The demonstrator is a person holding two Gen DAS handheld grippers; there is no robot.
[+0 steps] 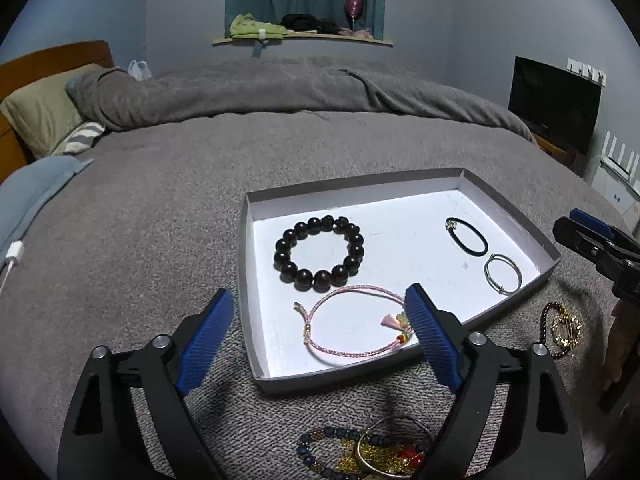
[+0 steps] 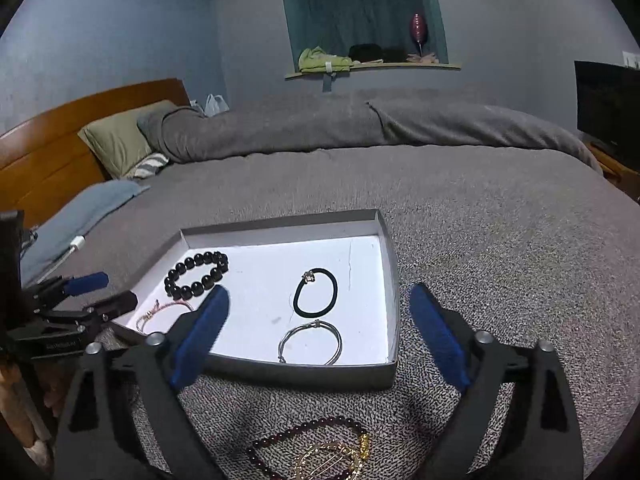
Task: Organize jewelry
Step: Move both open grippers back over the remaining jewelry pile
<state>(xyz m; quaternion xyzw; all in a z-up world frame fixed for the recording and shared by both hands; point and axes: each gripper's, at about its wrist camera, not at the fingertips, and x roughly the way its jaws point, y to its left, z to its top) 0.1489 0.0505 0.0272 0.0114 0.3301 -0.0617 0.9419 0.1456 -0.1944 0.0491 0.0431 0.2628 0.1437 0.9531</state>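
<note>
A shallow white tray (image 1: 245, 280) lies on the grey bedspread. It holds a black bead bracelet (image 1: 282, 258), a pink cord bracelet (image 1: 348, 354), a black band with a small charm (image 1: 451, 224) and a silver bangle (image 1: 486, 274). My left gripper (image 1: 319, 291) hovers open over the tray's near edge, above the pink bracelet and gripping nothing. My right gripper (image 2: 319, 289) is open and empty over the tray's near right corner (image 2: 394, 300). In the right wrist view the black band (image 2: 298, 308) and the silver bangle (image 2: 288, 338) show between its fingers.
Loose jewelry lies on the blanket in front of the tray: a colourful bead and bangle pile (image 1: 380, 456) and a dark red bead bracelet (image 2: 280, 438) with gold chains (image 2: 320, 460). Pillows (image 2: 116, 140) and a wooden headboard are far left, a dark screen (image 1: 556, 104) at right.
</note>
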